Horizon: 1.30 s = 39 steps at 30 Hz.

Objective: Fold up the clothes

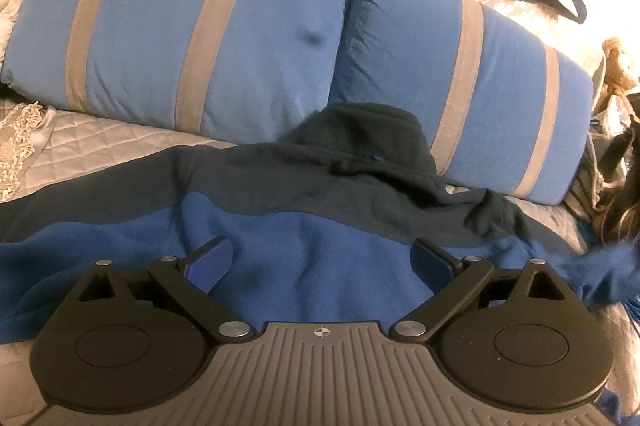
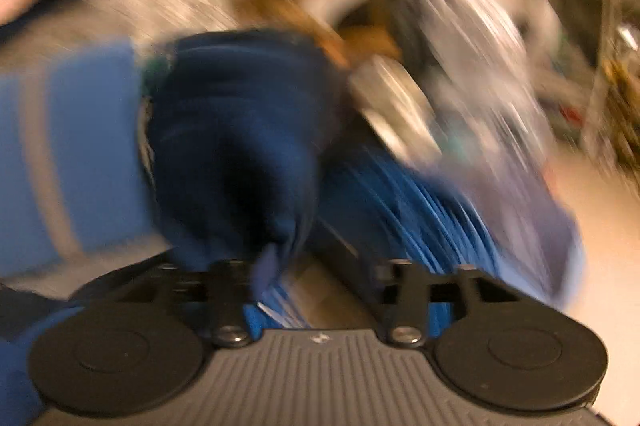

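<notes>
— So why is the fleece top spread flat on the bed, collar up against the blue pillows?

— Laid out for folding, I'd judge. The left gripper hovers over its blue middle, fingers wide, holding nothing.

— And the right gripper?

— Blurred (badly), beside dark cloth; jaws look parted, nothing clearly pinched between them.

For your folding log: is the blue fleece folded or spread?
Spread, not neatly folded: the fleece lies open across the bed, collar bunched against the pillows.
</notes>
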Each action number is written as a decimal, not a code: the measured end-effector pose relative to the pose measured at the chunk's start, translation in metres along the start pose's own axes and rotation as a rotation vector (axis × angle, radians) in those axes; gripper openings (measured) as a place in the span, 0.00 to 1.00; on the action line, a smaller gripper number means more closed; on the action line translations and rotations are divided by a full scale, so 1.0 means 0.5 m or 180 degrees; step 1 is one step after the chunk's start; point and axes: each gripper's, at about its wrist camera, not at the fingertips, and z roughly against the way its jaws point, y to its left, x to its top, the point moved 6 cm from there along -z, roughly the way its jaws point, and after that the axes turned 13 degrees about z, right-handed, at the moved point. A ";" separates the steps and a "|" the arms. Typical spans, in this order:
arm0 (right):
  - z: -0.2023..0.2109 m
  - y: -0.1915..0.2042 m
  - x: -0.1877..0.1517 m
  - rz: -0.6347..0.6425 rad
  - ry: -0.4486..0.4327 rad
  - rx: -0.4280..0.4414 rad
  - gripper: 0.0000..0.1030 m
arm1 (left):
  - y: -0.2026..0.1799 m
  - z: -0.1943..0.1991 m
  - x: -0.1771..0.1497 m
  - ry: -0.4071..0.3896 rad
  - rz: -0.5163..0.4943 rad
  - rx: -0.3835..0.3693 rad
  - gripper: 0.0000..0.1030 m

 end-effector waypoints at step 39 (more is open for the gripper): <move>-0.086 -0.085 -0.115 -0.1678 0.0465 0.0381 0.53 | 0.013 -0.014 -0.009 0.0130 0.0079 0.0074 0.95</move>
